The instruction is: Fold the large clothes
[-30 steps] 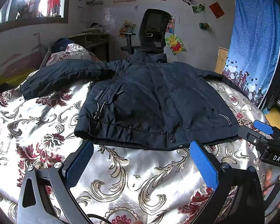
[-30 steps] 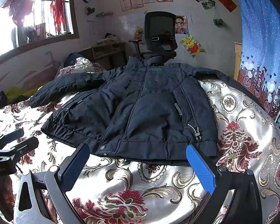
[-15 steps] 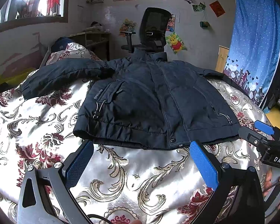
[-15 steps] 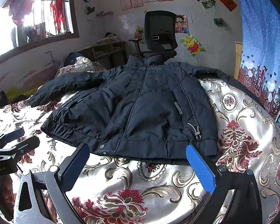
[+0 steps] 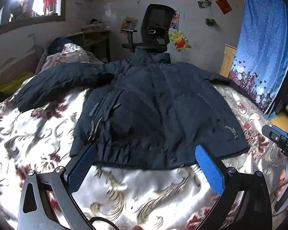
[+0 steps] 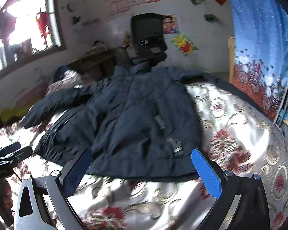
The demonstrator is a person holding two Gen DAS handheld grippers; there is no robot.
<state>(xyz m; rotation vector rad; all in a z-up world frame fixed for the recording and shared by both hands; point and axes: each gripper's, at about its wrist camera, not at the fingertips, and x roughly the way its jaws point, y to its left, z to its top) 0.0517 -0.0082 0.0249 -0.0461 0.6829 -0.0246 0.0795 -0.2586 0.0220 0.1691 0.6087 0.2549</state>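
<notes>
A dark navy padded jacket (image 5: pixel 153 111) lies flat, front up, on a bed with a floral satin cover (image 5: pixel 134 187). Its collar points to the far wall and its left sleeve (image 5: pixel 53 82) stretches out to the left. My left gripper (image 5: pixel 144 164) is open and empty, just short of the jacket's hem. My right gripper (image 6: pixel 142 166) is open and empty, its blue pads over the hem near the right pocket; the jacket (image 6: pixel 136 118) fills that view's middle. Each gripper shows at the edge of the other's view, the right gripper (image 5: pixel 282 143) and the left gripper (image 6: pixel 7 157).
A black office chair (image 5: pixel 155 30) stands behind the bed at the far wall. A blue curtain (image 5: pixel 265 44) hangs at the right. A wooden desk (image 5: pixel 94 40) and a pillow (image 5: pixel 69 55) are at the far left. The bed cover (image 6: pixel 240 134) spreads right of the jacket.
Both grippers have moved forward toward the jacket's hem. The right wrist view has tilted and is blurred with motion. Both stay open and empty.
</notes>
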